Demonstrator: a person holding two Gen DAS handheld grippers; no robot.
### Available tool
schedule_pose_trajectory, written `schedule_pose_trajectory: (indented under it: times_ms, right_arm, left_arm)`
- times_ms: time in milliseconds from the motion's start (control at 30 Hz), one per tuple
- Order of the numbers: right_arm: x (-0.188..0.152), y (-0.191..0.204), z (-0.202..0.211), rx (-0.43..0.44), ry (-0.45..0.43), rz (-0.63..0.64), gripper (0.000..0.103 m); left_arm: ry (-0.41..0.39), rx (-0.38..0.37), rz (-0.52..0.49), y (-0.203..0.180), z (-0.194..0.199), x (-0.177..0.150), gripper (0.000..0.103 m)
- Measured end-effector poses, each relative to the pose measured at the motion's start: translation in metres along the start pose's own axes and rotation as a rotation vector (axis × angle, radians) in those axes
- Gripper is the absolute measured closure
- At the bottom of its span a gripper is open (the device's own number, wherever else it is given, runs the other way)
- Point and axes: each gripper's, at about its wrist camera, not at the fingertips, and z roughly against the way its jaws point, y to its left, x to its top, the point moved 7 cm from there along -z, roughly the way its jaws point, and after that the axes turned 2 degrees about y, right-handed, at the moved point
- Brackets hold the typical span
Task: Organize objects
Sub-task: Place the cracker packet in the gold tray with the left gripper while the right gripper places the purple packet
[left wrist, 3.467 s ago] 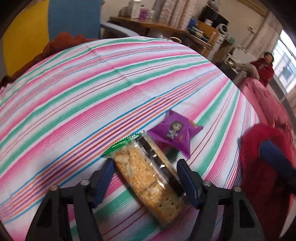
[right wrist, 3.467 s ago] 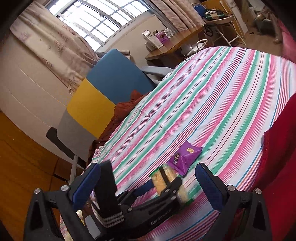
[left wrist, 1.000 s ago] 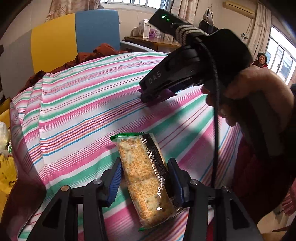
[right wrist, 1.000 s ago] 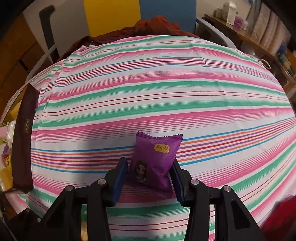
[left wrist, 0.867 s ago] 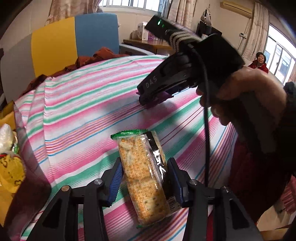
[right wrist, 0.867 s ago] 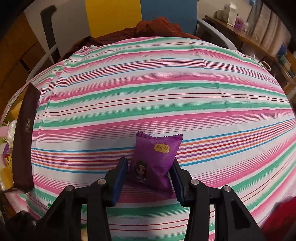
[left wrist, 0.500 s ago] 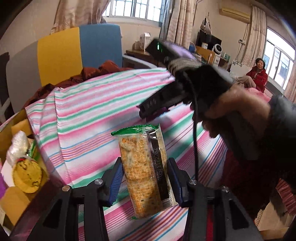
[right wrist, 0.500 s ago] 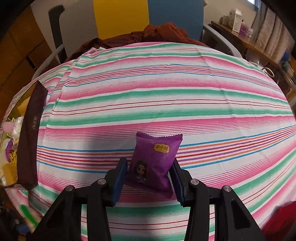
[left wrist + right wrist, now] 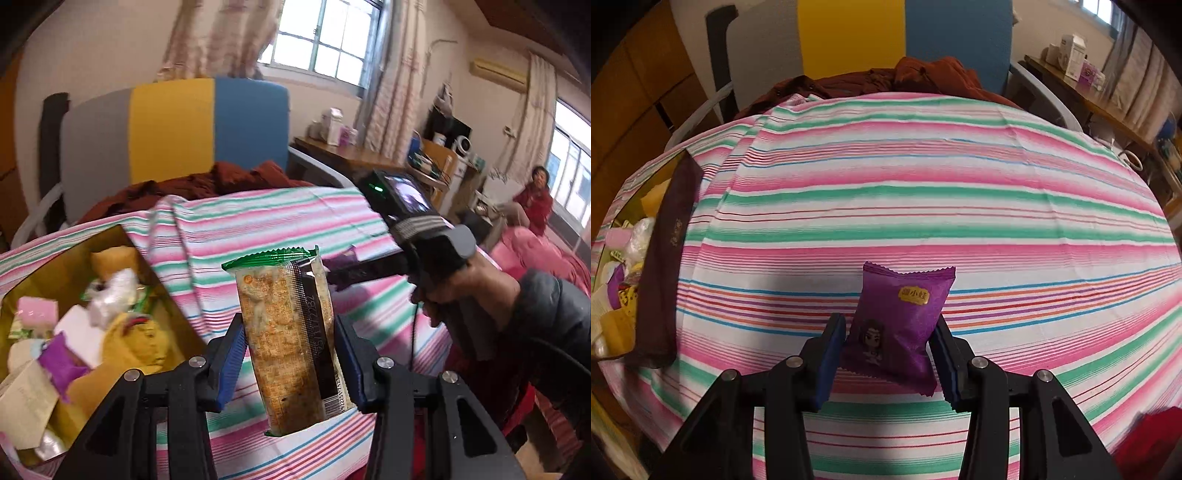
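Note:
My left gripper is shut on a clear cracker packet with a green top seal, held upright in the air above the striped tablecloth. My right gripper is shut on a small purple snack pouch with a cartoon figure, lifted just over the cloth. In the left wrist view the right gripper's black body and the hand holding it are at the right. A gold-lined open box full of snacks sits at the left; its dark brown wall shows in the right wrist view.
A chair in grey, yellow and blue with a rust-red garment on it stands behind the table. A wooden side table with boxes is further back. A person in red sits at the far right.
The left gripper has lifted the cracker packet off the cloth and swung left, bringing the open box into view. The right gripper has kept hold of the purple pouch and backed off a little.

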Motion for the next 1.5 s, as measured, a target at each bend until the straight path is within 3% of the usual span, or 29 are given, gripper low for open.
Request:
schedule_pose_trajectory:
  times_ms: [567,933,1233,1400,1467,1500]
  right_arm:
    - [0.011,0.098,0.05,0.134,-0.118,0.086,0.061]
    - [-0.001,0.112,0.054,0.202,-0.114,0.07,0.061]
    - [0.006,0.19,0.078,0.348,-0.153,0.182,0.061]
    - [0.019,0.245,0.083,0.526,-0.144,0.188,0.055]
    - [0.018,0.261,0.08,0.523,-0.135,0.215,0.041]
    - [0.016,0.265,0.078,0.519,-0.128,0.223,0.038]
  left_arm:
    - [-0.074,0.178,0.236,0.113,0.05,-0.017,0.056]
    - [-0.071,0.205,0.277,0.134,0.05,-0.025,0.056]
    - [-0.077,0.246,0.333,0.165,0.055,-0.02,0.056]
    - [-0.083,0.274,0.374,0.195,0.053,-0.004,0.055]
    - [-0.086,0.279,0.384,0.204,0.052,0.002,0.051]
    - [-0.093,0.286,0.388,0.208,0.053,0.005,0.047]
